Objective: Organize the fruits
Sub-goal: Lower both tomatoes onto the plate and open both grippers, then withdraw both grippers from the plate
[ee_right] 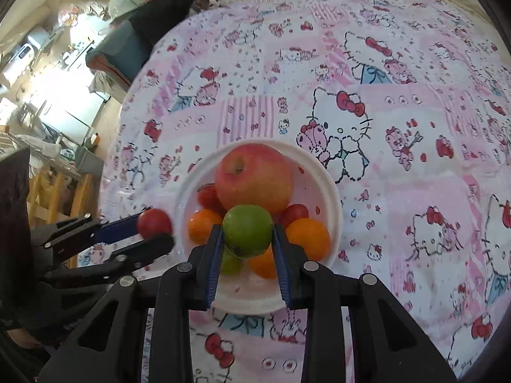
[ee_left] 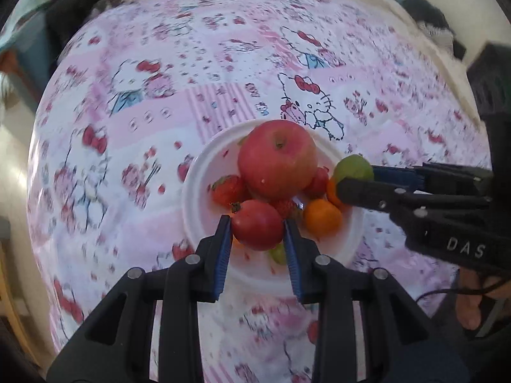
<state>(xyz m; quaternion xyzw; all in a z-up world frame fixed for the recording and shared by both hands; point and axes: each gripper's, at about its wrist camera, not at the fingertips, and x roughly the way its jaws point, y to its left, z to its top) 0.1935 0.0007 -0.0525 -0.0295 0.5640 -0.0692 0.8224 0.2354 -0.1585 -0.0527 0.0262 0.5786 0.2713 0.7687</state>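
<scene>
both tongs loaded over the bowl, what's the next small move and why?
Probably ease the right tongs down and open them, dropping the green fruit into the white bowl. It already hangs over the pile beside the big apple. The left tongs, shut on the red fruit, sit at the bowl's edge, so releasing one at a time likely avoids a clash.

Left gripper (ee_left: 258, 233): both blue-padded fingers closed against the sides of a red tomato (ee_left: 257, 224). Right gripper (ee_right: 246, 239): fingers clamped on a green lime (ee_right: 247, 234). The two grippers point toward each other at roughly a right angle, tips near together.
</scene>
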